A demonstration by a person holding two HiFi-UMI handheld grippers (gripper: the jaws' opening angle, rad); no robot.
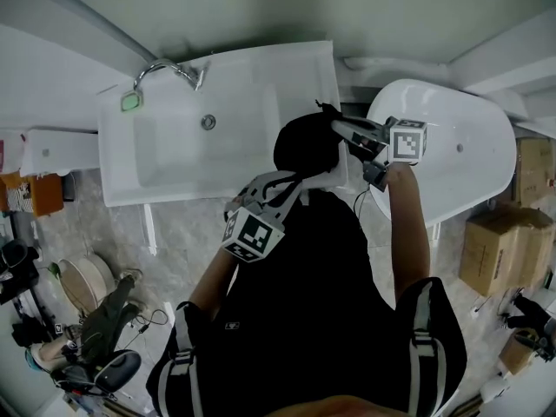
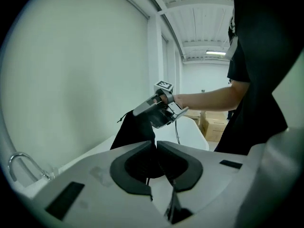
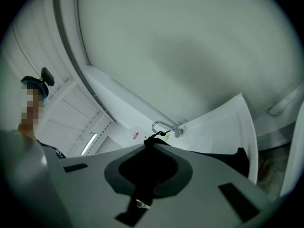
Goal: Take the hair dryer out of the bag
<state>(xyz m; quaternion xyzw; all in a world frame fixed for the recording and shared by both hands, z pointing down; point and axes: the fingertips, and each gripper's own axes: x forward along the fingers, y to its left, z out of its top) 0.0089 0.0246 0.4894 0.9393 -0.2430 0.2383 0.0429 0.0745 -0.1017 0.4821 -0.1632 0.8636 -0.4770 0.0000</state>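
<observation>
"Looking for the hair dryer: does it show anywhere?"

"No view shows it. What shows is the black bag [image 1: 304, 146], held up in the air over the right-hand end of the white sink [image 1: 156, 159]. From above it looks round and bulging. Whether the dryer sits inside, I cannot tell."

"What has hold of the bag?"

"Both grippers. The left gripper [image 2: 156, 145] has its jaws pinched together on the black cloth, on the side of the bag nearest the person. The right gripper [image 3: 148, 145] is likewise closed tight on black fabric, up at the bag's mouth. A knotted drawstring [image 3: 159, 136] pokes out there, just past the jaw tips."

"How do the two stand to each other?"

"From above, the left comes in from the lower left and the right from the right, with the bag between them. In the left gripper view the right gripper sits above the bag, and the cloth hangs down from it."

"And around them?"

"A chrome faucet [image 1: 169, 69] stands at the sink's back left corner. A white bathtub [image 1: 469, 146] is just right of the sink, and cardboard boxes [image 1: 491, 250] sit on the marbled floor [image 1: 104, 233] beside the tub."
</observation>
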